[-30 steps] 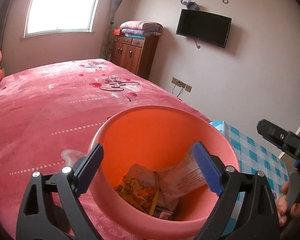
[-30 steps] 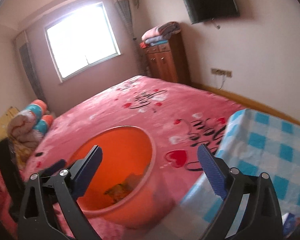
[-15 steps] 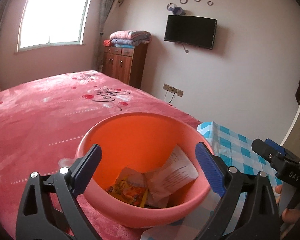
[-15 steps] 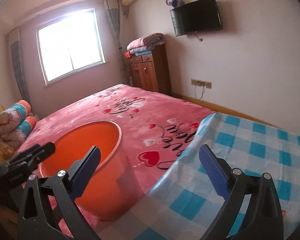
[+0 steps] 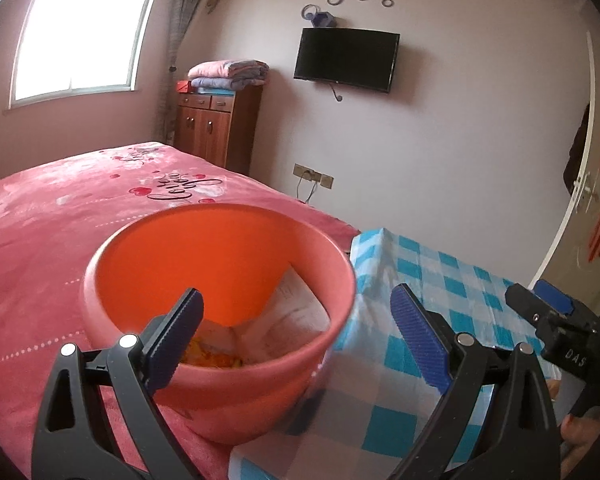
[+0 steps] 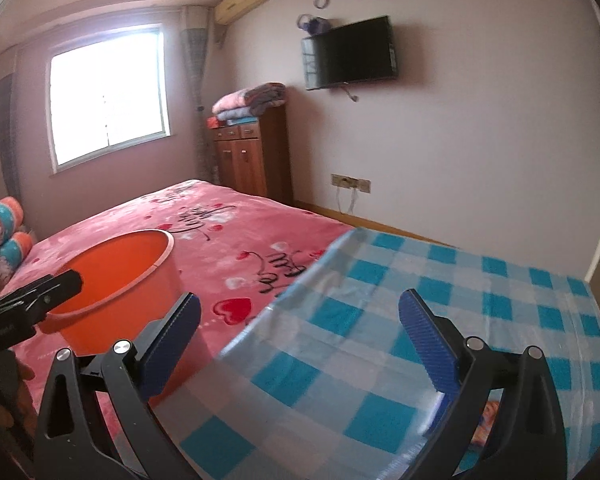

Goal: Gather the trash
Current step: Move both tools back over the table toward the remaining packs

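Trash [image 5: 288, 320]: crumpled printed paper and a yellow wrapper, lying in the bottom of the orange bucket [image 5: 220, 248]. Bucket stands on the pink bedspread [image 5: 60, 220], at the bed's near right edge, just beside the blue-checked cloth [image 6: 440, 320].

Left gripper [image 5: 296, 336], nearest item in its own view: jaws wide apart, empty. Left finger sits in front of the bucket's near rim, right finger over the checked cloth; neither pad appears to press on anything.

Right gripper [image 6: 300, 336]: jaws at full spread, nothing between them, pointed down over the checked cloth, bucket off to its left.

Possible stray piece: an orange-patterned scrap [image 6: 486, 420] at the near right of the cloth, mostly hidden behind the right finger; it may be a wrapper, but too little shows to be sure.

Step in hand, by my reckoning: seeking the next piece on the cloth. Done well, the right gripper drops low and square over the piece, pinches the wrapper alone without bunching the cloth, and carries it left, releasing only once fully above the bucket's mouth.

Far: wooden cabinet [image 5: 216, 128] with folded blankets, wall television [image 5: 346, 60], window [image 5: 84, 32].
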### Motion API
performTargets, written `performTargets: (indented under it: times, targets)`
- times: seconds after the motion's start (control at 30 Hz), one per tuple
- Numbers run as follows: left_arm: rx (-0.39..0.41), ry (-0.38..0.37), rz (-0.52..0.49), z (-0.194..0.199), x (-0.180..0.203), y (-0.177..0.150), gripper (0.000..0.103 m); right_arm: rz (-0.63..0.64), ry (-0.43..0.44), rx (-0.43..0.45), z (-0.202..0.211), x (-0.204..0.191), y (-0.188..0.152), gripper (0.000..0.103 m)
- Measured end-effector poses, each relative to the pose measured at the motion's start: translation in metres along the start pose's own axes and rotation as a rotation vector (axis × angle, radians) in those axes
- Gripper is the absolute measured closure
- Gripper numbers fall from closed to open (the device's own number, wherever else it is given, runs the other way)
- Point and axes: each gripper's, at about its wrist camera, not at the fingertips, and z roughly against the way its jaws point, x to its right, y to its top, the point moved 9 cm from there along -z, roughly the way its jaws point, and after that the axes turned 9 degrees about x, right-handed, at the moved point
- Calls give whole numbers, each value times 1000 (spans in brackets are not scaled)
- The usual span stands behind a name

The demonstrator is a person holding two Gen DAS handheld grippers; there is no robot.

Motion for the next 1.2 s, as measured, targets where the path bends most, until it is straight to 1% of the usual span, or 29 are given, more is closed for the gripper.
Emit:
performTargets:
  times: [0.17, 0.3, 0.43, 0.53, 0.63, 0.8, 0.9, 1.2]
  targets:
    - [-20, -20, -1, -1, 16, -12, 8, -39, -46, -1, 11, 30, -11, 5]
    - [-12, -41, -31, 1, 31, -15, 8, -38, -84, 8, 20, 49, -15, 5]
    - [-10, -48, -73, 3, 46, -19, 8, -35, -111, 13, 26, 62, -20, 5]
    - [-16, -29, -110, 2, 53, -20, 8, -29, -126, 16, 30, 68, -23, 5]
    - [-19, -26, -151, 2, 62, -21, 8, -22, -144, 24, 34, 74, -26, 5]
    - [-7, -41, -180, 8, 74, -20, 8, -24, -174, 38, 43, 84, -26, 5]
    - [-17, -63, -181, 10, 84, -23, 8, -32, -194, 39, 46, 93, -28, 5]
    - [-101, -155, -153, 9, 117, -46, 8, -27, -268, 45, 56, 122, -36, 5]
